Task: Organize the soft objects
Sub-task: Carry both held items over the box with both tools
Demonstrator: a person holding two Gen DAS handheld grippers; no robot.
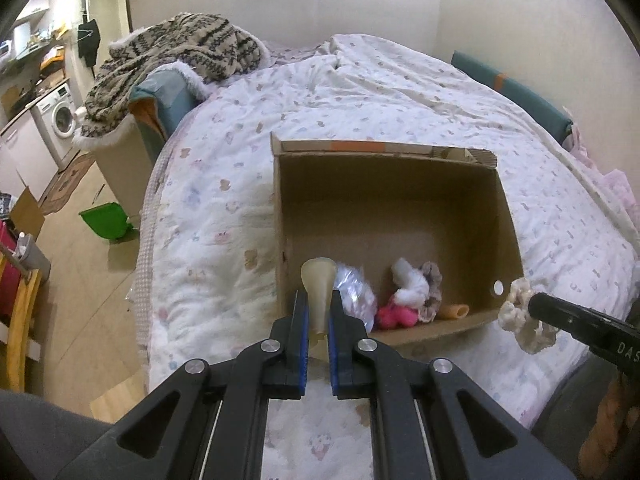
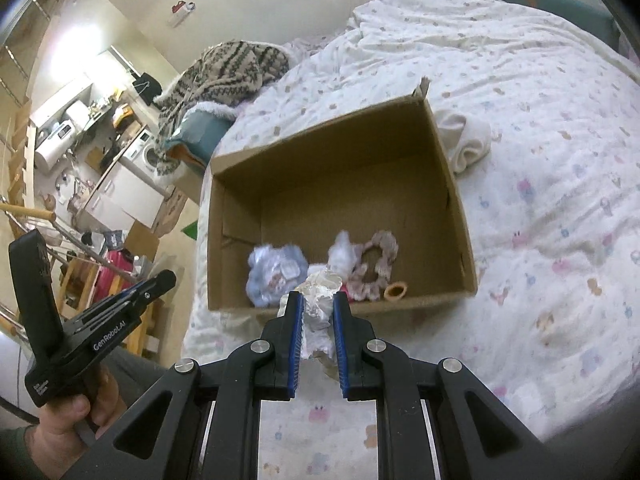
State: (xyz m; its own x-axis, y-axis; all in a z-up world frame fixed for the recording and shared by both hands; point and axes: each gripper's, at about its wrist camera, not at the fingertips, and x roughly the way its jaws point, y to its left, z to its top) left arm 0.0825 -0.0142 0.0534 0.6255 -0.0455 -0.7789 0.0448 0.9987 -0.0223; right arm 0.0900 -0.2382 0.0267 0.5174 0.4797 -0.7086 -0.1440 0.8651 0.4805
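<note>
Dim indoor light, fisheye-warped edges

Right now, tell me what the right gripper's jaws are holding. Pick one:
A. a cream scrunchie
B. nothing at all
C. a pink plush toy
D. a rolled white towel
A: the right gripper is shut on a cream scrunchie, which hangs from its tip beside the cardboard box in the left wrist view and sits bunched between the jaws in the right wrist view.
</note>
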